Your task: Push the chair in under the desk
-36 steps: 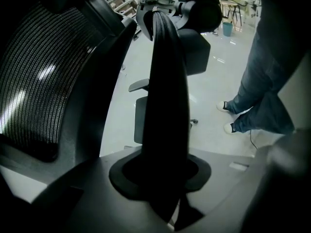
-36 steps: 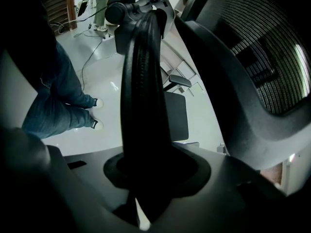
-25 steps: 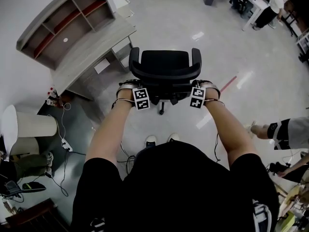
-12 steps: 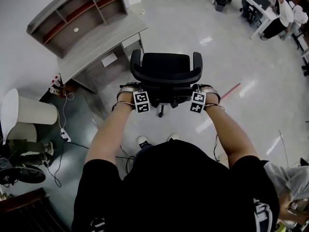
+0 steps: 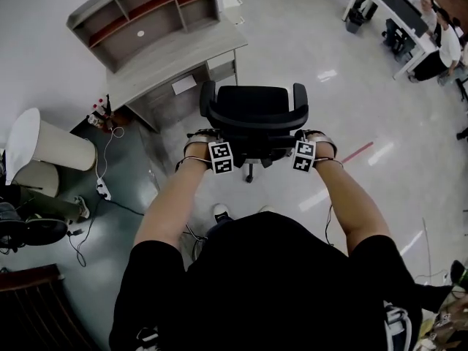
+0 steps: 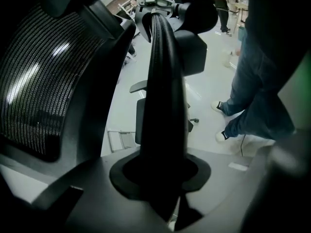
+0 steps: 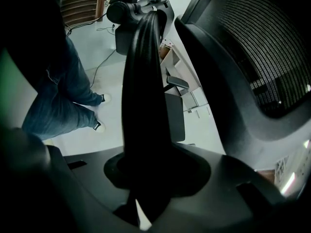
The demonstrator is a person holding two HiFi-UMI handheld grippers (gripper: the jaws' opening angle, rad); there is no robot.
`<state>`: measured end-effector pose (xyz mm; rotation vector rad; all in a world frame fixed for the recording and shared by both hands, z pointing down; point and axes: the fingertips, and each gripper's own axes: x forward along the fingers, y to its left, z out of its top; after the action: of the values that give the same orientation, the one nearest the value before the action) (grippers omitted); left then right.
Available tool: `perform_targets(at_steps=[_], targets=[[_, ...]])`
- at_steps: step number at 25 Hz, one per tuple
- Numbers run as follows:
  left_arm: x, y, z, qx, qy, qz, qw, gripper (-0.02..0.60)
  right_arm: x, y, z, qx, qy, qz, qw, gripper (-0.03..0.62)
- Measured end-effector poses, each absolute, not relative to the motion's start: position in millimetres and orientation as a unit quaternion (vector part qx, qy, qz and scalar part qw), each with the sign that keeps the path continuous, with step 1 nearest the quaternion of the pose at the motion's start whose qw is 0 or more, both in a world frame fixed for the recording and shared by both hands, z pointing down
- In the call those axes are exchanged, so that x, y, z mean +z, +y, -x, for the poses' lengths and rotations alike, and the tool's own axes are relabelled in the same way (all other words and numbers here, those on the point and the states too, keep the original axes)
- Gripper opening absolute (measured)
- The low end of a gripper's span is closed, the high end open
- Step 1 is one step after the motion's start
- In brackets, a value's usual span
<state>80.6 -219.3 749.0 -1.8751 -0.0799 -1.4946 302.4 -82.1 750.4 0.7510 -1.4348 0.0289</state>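
**Desk sits fwd-left of chair**

Both tongs grip narrow on the chair (image 5: 253, 108): L gripper (image 5: 208, 143) and R gripper (image 5: 311, 143) each clamp a black bar (image 6: 163, 96) beside its mesh back. Chair stands on open floor, apart from the desk (image 5: 168, 57), which lies ahead-left, long axis slanted. Your L hand's nearer, so steer that way.

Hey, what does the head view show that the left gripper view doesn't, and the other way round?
Only the head view shows the desk with its shelf unit, the white bin, and the chair whole from above. Only the left gripper view shows the mesh of the chair back up close, and the chair's black bar clamped between the jaws. Both show the chair, the left gripper and the pale floor.
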Motion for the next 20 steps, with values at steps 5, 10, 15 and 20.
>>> perform_targets(at_steps=[5, 10, 15, 20], targets=[[744.4, -225.6, -42.6, -0.593, -0.011, 0.728, 0.345, 0.095, 746.5, -101.3, -271.9, -0.005, -0.653, -0.317, 0.688, 0.118], [744.2, -237.8, 1.7, -0.604, 0.012, 0.728, 0.324, 0.095, 745.7, -129.1, -235.7, -0.026, -0.663, -0.292, 0.689, 0.12], [745.4, -243.5, 43.3, -0.615, 0.039, 0.728, 0.302, 0.095, 746.2, -151.8, -201.2, -0.05, -0.672, -0.269, 0.688, 0.12], [745.4, -248.4, 84.8, -0.624, 0.063, 0.726, 0.282, 0.095, 745.9, -172.9, -164.9, -0.072, -0.681, -0.247, 0.685, 0.12]])
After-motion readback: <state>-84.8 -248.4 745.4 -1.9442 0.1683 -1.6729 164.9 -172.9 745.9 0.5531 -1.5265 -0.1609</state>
